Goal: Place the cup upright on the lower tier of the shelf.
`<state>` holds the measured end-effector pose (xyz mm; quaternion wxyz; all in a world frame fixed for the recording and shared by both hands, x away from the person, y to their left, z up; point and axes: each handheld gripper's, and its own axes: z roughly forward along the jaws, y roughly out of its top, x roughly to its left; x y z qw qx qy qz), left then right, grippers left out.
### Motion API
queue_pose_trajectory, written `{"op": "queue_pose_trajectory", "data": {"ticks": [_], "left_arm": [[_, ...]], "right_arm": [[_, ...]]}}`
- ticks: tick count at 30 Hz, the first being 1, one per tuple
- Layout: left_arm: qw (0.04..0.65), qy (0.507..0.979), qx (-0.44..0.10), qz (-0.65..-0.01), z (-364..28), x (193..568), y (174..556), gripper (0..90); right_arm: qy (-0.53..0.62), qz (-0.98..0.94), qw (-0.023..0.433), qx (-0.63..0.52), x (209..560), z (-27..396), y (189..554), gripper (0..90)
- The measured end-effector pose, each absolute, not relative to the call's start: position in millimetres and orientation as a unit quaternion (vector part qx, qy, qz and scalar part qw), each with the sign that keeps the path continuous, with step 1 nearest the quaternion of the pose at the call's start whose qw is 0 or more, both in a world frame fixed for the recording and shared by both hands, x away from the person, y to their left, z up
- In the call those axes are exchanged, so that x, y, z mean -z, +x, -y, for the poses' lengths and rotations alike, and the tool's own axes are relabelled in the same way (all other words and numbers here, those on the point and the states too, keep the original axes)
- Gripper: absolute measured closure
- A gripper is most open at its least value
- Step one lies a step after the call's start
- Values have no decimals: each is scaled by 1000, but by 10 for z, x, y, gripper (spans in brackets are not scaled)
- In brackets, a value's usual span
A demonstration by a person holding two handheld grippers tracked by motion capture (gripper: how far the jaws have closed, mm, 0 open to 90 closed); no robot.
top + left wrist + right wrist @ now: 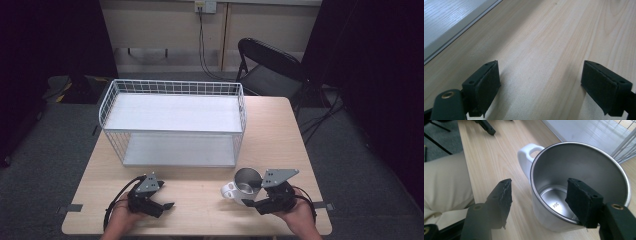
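High view: a steel mug (246, 184) with a white outer shell and white handle stands upright on the wooden counter (200, 200), near the right front, in front of the white wire basket shelf (172, 120). The right gripper (256, 197) sits just at the mug's near side, held by a hand (299, 212). The left gripper (162, 197) rests well apart to the left, over bare counter, in the other hand (122, 217).

Left gripper view: jaws stand wide, nothing between them but counter boards; the shelf's white base board (446, 20) shows at upper left.

Right gripper view: jaws partly apart and straddling the mug's near rim (579, 182). One pad (584, 200) hangs inside the steel bowl, the other pad (505, 197) outside the white wall, a gap showing on each side. No grip. The handle (530, 155) points away to the left.
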<state>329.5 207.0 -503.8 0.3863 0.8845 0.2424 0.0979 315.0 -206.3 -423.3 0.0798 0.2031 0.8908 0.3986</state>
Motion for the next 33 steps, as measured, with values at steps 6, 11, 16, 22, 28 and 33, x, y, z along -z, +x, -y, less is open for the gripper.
{"op": "queue_pose_trajectory", "data": {"ticks": [6,11,16,22,28,33], "left_arm": [[386,885,-98,-242,-2070,5038,3295,149],[386,884,-98,-243,-2070,5038,3295,150],[386,885,-98,-243,-2070,5038,3295,149],[386,885,-98,-243,-2071,5038,3295,149],[386,885,-98,-242,-2071,5037,3296,150],[386,884,-98,-243,-2071,5038,3295,150]], "right_arm": [[182,-909,94,-364,4273,1961,3147,474],[158,-920,113,-339,4283,1935,3143,683],[154,-925,114,-329,4302,1922,3147,735],[169,-919,111,-337,4336,1956,3162,745],[202,-905,103,-360,4284,2005,3180,720],[220,-894,105,-376,4235,2046,3199,659]]}}
